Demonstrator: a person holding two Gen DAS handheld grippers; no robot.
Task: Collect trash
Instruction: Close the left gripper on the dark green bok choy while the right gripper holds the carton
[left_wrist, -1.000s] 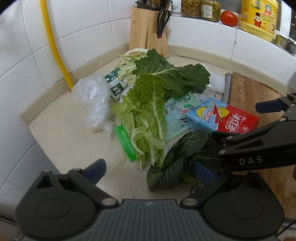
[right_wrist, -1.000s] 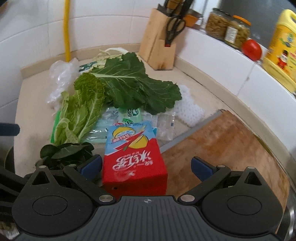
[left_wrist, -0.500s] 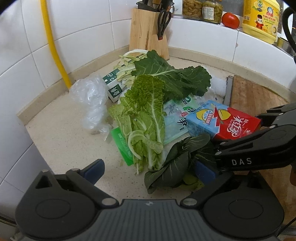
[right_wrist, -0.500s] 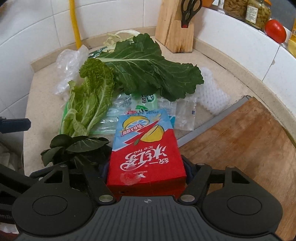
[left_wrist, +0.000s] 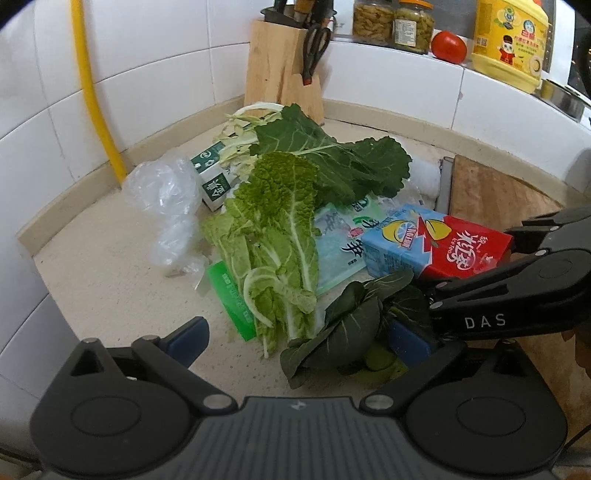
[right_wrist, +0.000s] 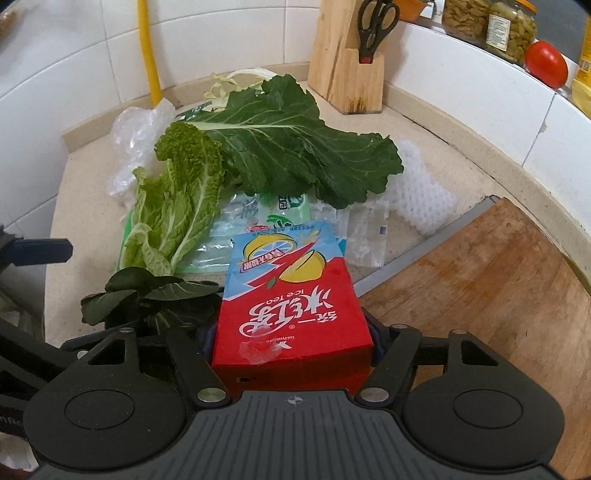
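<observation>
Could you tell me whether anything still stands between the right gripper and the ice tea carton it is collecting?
Nothing visible does. The right gripper, whose jaws have just been closing, already has its pads against both sides of the ice tea carton. The small dark-leaved vegetable lies beside the carton, outside the jaws. No bin is in view.

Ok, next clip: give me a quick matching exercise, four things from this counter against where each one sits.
Things:
1. ice tea carton
2. tomato
3. scissors
4. clear plastic bag

Places:
A. in the wooden knife block
B. on the tiled ledge, beside the jars
C. by the yellow pipe at the wall
D. between the right gripper pads

Pairs: 1-D, 2-B, 3-A, 4-C
</observation>
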